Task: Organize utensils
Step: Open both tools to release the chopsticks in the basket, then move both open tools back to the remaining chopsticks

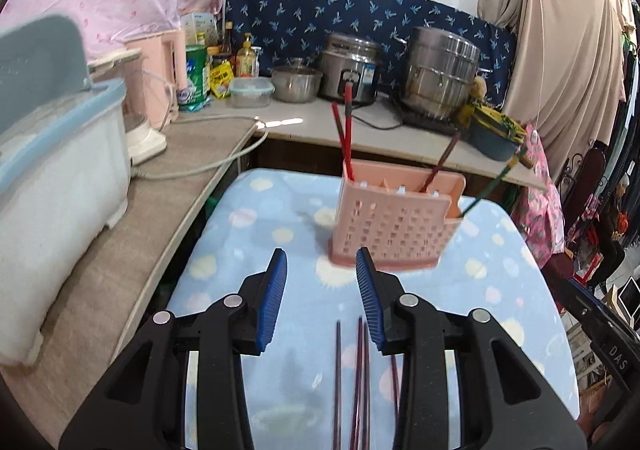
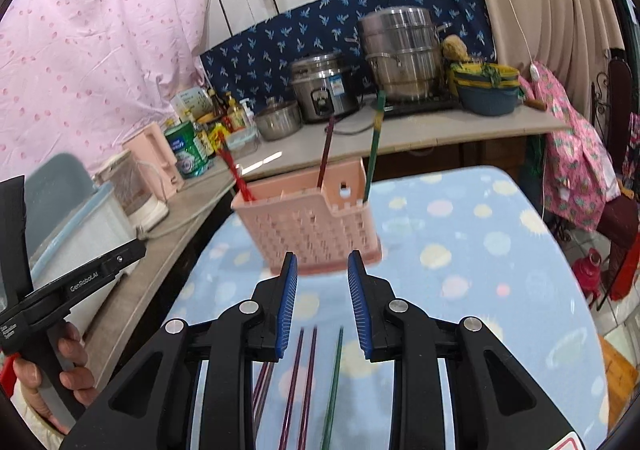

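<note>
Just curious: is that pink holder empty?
No. The pink holder already has red, maroon and green chopsticks standing in it.

Both grippers (image 1: 321, 256) (image 2: 322, 260) are built from black plastic, fitted with ribbed blue fingers (image 1: 273, 298) and round silver screws (image 2: 248, 307).

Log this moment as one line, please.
left gripper: open, empty | right gripper: open, empty | pink holder: upright, several chopsticks in | loose chopsticks: on dotted cloth
</note>
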### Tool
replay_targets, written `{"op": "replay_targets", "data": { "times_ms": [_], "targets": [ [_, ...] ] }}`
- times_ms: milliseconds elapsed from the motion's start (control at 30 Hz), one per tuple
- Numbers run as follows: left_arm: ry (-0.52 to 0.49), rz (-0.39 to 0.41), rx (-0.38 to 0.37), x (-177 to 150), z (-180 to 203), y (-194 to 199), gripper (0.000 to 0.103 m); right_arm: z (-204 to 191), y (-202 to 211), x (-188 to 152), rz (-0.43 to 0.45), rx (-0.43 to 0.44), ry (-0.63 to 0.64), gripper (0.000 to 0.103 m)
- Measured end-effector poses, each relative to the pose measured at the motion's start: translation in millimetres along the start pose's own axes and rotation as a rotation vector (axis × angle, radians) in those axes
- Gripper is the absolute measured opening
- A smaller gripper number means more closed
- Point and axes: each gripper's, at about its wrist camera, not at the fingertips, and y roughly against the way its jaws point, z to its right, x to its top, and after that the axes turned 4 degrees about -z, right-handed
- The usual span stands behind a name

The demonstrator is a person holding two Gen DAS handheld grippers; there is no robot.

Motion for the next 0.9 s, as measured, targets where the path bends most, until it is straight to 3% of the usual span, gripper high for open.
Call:
{"op": "replay_targets", "data": {
  "times_ms": [433,900],
  "targets": [
    [-0.051,-0.124,0.024,-93.8,-10.1,9.2,0.034,-10.3,-0.5,-112.7,-0.168,-0.050,0.033,0.027],
    [-0.077,-0.223,0.040,-142.6,-12.9,-0.4,0.034,-10.3,-20.0,-163.8,-0.281,-0.072,0.034,0.027]
  ]
}}
